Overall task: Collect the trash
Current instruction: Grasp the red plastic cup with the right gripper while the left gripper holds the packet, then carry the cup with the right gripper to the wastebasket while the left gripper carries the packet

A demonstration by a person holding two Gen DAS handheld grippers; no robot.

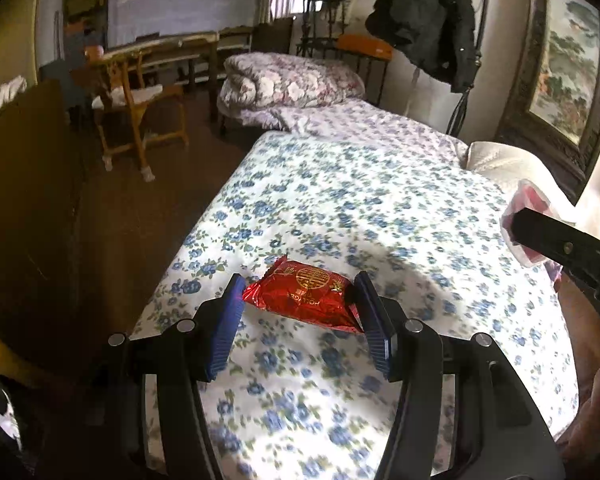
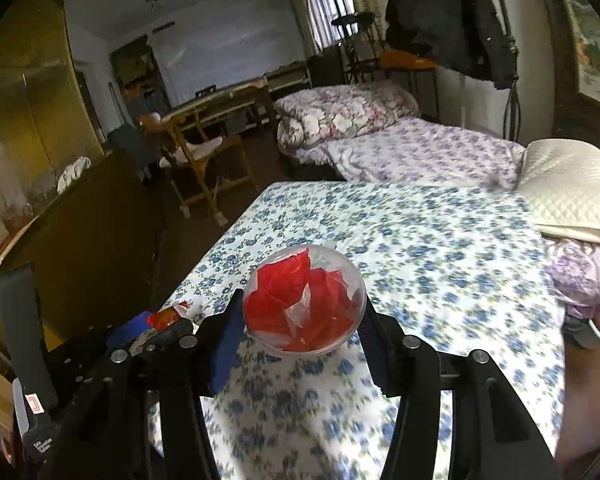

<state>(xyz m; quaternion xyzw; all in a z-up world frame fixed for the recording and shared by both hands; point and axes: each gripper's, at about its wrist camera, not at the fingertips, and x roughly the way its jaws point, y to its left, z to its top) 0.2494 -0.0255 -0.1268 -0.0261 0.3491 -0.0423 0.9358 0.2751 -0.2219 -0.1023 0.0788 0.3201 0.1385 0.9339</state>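
My left gripper (image 1: 298,294) is shut on a red foil snack wrapper (image 1: 304,300) with gold print, held just above the blue-flowered bed sheet (image 1: 380,208). My right gripper (image 2: 302,312) is shut on a clear plastic cup (image 2: 305,300) stuffed with red and white wrapper scraps, also above the sheet. The cup shows at the right edge of the left wrist view (image 1: 526,216). The red wrapper and left gripper show at the lower left of the right wrist view (image 2: 168,316).
A white quilted pillow (image 2: 572,188) lies at the bed's right. A folded floral quilt (image 1: 292,80) lies on the further bed. A wooden chair (image 1: 136,108) and a desk (image 1: 172,50) stand on the dark floor at left. A dark cabinet (image 2: 88,240) runs along the bed's left side.
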